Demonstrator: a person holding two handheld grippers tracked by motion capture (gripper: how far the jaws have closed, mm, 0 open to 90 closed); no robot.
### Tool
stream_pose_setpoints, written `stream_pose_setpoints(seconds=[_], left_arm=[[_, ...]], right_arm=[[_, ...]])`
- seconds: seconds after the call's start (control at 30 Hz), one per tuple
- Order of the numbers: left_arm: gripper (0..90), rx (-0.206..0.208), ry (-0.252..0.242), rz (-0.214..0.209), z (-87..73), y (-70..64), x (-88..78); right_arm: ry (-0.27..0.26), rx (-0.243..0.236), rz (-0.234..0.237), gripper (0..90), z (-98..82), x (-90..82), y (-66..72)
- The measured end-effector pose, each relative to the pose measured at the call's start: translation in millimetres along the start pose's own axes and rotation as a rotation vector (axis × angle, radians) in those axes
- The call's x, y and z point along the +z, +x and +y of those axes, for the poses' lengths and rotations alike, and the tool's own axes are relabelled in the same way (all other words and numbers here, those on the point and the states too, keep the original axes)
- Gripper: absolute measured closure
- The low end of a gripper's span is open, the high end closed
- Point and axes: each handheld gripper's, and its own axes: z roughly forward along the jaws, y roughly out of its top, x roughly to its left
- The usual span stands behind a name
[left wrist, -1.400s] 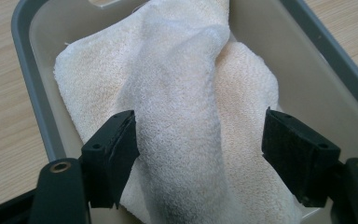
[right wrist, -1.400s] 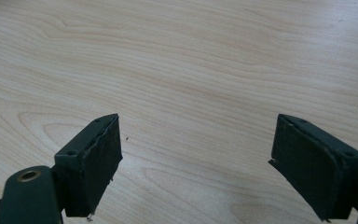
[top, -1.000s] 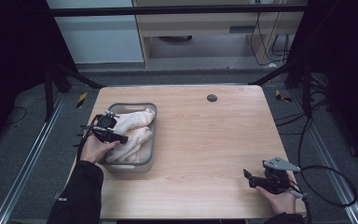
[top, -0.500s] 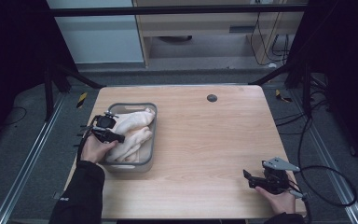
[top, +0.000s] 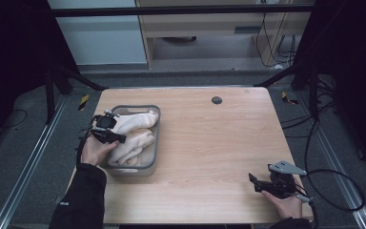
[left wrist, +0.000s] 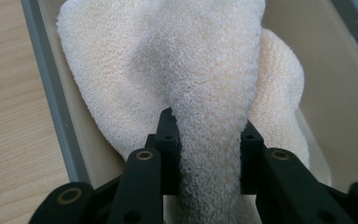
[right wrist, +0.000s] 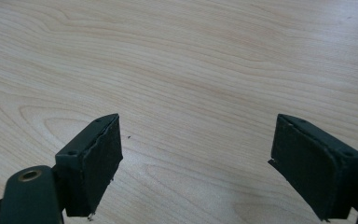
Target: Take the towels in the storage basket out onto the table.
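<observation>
A cream terry towel (top: 132, 132) lies bunched in a grey bin (top: 155, 143) at the table's left side. My left gripper (top: 118, 130) reaches into the bin from its left edge. Its jaws have just been closing and now pinch a raised fold of the towel (left wrist: 209, 93) between the black pads (left wrist: 168, 154). My right gripper (top: 253, 181) rests near the front right corner of the table. Its jaws stand wide apart over bare wood, with nothing between the pads (right wrist: 100, 161).
A small dark round cap (top: 216, 100) is set into the tabletop (top: 219, 148) near the far edge. A black cable (top: 333, 191) loops off the table's right side. Metal rails run along the floor at the left.
The left gripper has shifted slightly at the bin's left edge and its jaws have closed on the towel. The right hand has stayed put.
</observation>
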Motion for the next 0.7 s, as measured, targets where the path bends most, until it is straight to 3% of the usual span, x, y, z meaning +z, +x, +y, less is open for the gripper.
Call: stream_pose_setpoints(seconds=[0.2, 0.43, 0.7], left_arm=[[69.9, -0.008, -0.046, -0.011, 2.7, -0.4, -16.6], [70.5, -0.010, -0.139, -0.025, 10.9, -3.7, -46.7], [70.8, 0.011, -0.200, -0.045, 17.6, -12.0, -74.3]], right_arm=[[0.000, -0.001, 0.000, 16.1, 0.0, 0.0, 0.0], [-0.001, -0.009, -0.003, 16.1, -0.2, 0.6, -0.4], [0.001, -0.011, -0.003, 16.1, -0.3, 0.5, -0.4]])
